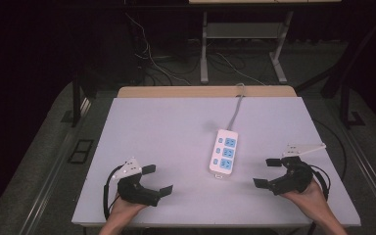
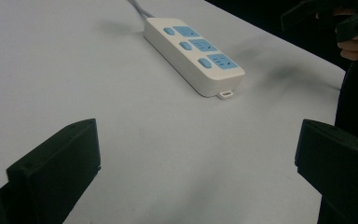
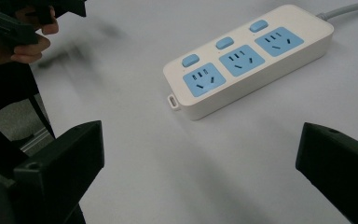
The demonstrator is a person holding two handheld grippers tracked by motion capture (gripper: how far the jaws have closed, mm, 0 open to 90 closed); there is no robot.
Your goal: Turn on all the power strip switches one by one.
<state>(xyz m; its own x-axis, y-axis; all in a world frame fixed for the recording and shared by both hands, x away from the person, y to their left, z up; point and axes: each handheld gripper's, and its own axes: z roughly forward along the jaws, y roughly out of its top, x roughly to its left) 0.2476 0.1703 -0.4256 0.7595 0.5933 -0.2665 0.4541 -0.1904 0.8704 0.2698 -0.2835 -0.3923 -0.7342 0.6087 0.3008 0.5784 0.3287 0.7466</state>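
Power strip (image 1: pixel 223 157), white with three blue sockets and three blue switches, lies flat on the table (image 1: pixel 166 132) a little right of centre, its long axis running near to far and its grey cord (image 1: pixel 236 108) trailing off the far edge. A small hanging tab sticks out of its near end, the end both claws face. Nothing touches the strip yet, and bare table lies between it and each claw. The step in hand looks like an approach to it, so it seems best to come in low and level, square to the long sides, and close across the narrow body rather than over the switches, which might get pressed by accident; the smooth casing could slide on the table if pushed from one side alone. The left claw (image 1: pixel 157 179) rests near the near left corner of the table, held in the person's left hand (image 1: pixel 122 205), its jaws spread wide and holding nothing. The right claw (image 1: pixel 268 172) sits at the near right, somewhat closer to the strip, held in the right hand (image 1: pixel 309 193), its jaws likewise wide apart and empty, pointing left toward the strip.
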